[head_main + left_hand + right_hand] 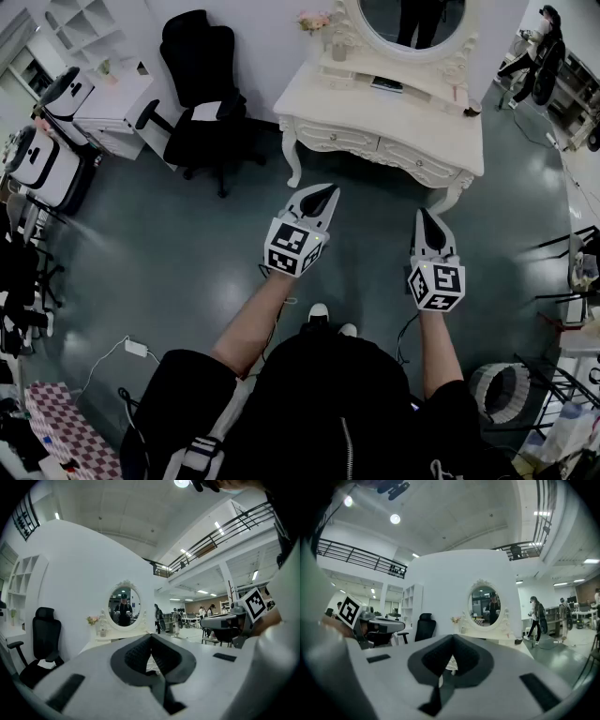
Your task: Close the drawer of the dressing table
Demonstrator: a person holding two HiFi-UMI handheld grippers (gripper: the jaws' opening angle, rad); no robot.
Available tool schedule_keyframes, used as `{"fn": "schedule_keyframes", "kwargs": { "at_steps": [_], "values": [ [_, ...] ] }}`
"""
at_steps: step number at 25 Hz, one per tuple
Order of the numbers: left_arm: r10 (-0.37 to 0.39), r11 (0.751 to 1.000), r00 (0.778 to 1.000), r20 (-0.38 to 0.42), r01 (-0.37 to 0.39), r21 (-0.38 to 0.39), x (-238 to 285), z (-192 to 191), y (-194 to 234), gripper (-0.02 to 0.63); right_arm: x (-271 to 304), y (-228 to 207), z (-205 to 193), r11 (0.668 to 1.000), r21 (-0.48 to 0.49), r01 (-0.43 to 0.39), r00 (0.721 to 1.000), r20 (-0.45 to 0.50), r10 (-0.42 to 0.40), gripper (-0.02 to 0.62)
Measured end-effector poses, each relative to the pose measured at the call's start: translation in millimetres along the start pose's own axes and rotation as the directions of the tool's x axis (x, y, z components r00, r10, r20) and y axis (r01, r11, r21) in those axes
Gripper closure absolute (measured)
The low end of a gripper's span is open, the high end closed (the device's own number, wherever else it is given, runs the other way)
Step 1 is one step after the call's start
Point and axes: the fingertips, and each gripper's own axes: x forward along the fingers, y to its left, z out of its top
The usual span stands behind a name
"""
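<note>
The white dressing table (441,122) with its oval mirror (412,23) stands ahead of me at the top of the head view. Its two drawer fronts (339,137) look flush with the table's front. My left gripper (323,195) is held in the air a short way before the table, jaws together, nothing between them. My right gripper (428,217) hangs beside it, also shut and empty, apart from the table. In the left gripper view the left gripper (151,637) faces the mirror (123,605). In the right gripper view the right gripper (452,638) faces the mirror (484,604).
A black office chair (202,89) stands left of the table. White machines (47,155) line the left side. A person (539,56) stands at the far right. A wire basket (502,394) sits at the lower right, and a cable with an adapter (136,349) lies on the floor.
</note>
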Motion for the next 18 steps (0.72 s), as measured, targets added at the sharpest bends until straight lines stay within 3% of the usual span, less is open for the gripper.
{"fn": "schedule_keyframes", "kwargs": {
  "at_steps": [18],
  "values": [
    [-0.018, 1.000, 1.000, -0.006, 0.018, 0.008, 18.0, -11.0, 45.9, 0.600, 46.5, 12.1, -10.4, 1.000, -0.020, 0.007, 0.999, -0.043, -0.008, 0.594]
  ]
}}
